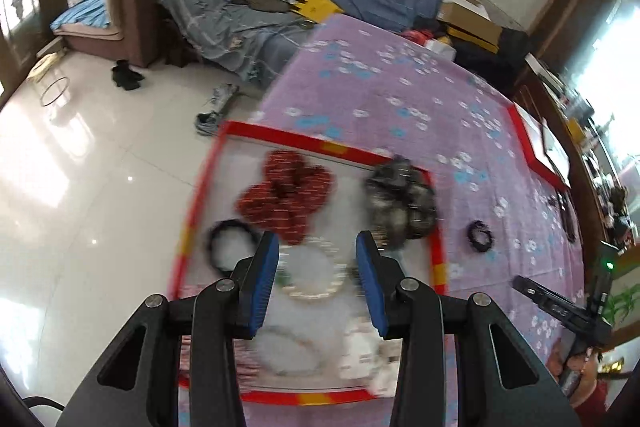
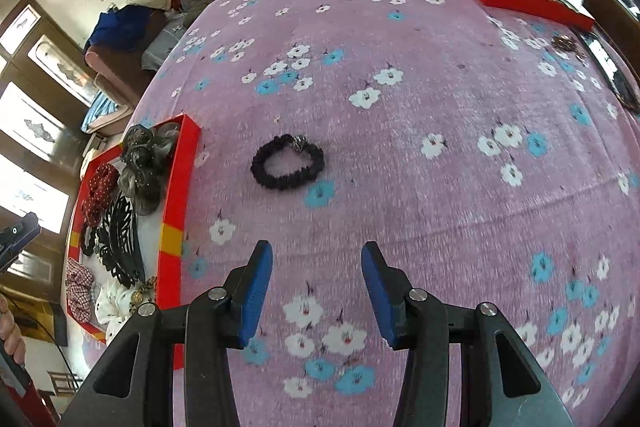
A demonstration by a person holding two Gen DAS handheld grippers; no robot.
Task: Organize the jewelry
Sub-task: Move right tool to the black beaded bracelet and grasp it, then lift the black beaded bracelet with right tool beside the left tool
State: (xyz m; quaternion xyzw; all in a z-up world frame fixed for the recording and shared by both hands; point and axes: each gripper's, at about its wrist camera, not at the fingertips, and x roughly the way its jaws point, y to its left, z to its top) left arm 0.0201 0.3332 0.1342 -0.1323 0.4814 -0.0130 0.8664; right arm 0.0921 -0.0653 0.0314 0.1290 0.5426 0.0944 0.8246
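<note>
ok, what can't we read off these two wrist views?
- Left wrist: tray contents smeared by motion blur; pearl ring sits behind the left gripper fingers, near items hidden.
- Right wrist: tray at the left edge, foreshortened, pieces overlap.
- Black scrunchie charm too small; right gripper open above cloth.

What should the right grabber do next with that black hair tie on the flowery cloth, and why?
Probably ease the right gripper forward and down over the black hair tie. Its jaws are open and empty, and the tie lies alone on the cloth, outside the red tray that holds the other pieces.
</note>
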